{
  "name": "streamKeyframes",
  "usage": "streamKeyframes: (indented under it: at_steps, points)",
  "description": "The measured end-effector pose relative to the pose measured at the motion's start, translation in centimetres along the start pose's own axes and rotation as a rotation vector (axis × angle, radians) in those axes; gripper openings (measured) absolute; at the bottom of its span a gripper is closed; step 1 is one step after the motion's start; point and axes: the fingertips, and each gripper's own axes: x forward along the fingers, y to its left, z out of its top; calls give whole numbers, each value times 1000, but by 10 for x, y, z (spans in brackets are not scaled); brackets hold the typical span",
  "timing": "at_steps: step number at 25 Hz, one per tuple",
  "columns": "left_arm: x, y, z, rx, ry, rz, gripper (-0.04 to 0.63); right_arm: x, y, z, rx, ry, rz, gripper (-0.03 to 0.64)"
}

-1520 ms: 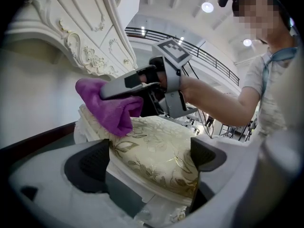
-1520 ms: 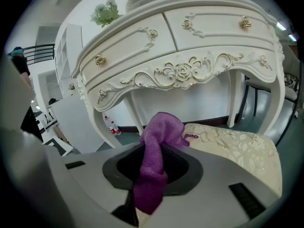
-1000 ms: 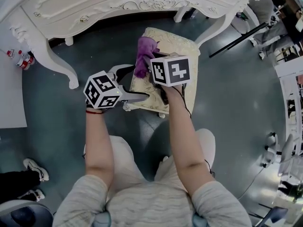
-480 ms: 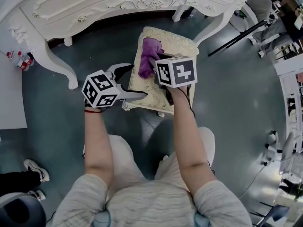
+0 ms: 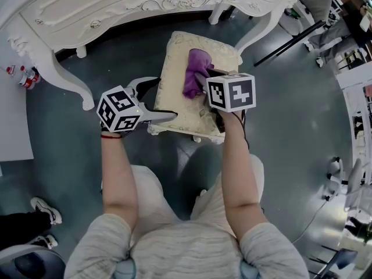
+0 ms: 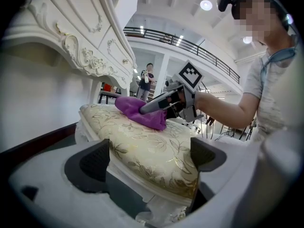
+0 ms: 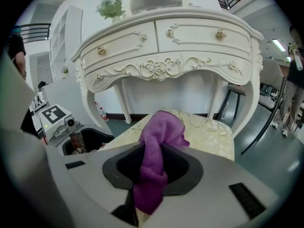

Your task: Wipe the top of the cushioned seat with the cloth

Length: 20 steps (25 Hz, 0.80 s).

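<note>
The cushioned seat (image 5: 174, 92) is cream with a gold leaf pattern and stands in front of the dressing table. On its far middle lies a purple cloth (image 5: 196, 74), and my right gripper (image 5: 204, 81) is shut on the cloth and holds it down on the cushion. In the right gripper view the cloth (image 7: 159, 132) hangs bunched between the pads over the seat (image 7: 211, 132). My left gripper (image 5: 164, 99) straddles the seat's near-left corner. In the left gripper view both pads press against the cushion (image 6: 147, 146), with the cloth (image 6: 137, 113) and the right gripper (image 6: 145, 109) beyond.
A white carved dressing table (image 5: 116, 10) stands just behind the seat, its legs (image 5: 72, 80) to either side. A dark stand leg (image 5: 290, 42) slants across the teal floor at the right. Small bottles (image 5: 23, 74) and a shoe (image 5: 43, 208) sit at the left.
My right gripper has dragged the purple cloth to the right across the cushion, from its far-left part toward the middle-right. The left gripper has stayed at the seat's corner.
</note>
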Motion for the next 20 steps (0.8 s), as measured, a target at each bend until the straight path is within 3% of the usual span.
streamKeyframes:
  at_steps: [20]
  points:
    - [1,1,0,1,10,-7,528,-55,-79,-42,79,-2,-124,95]
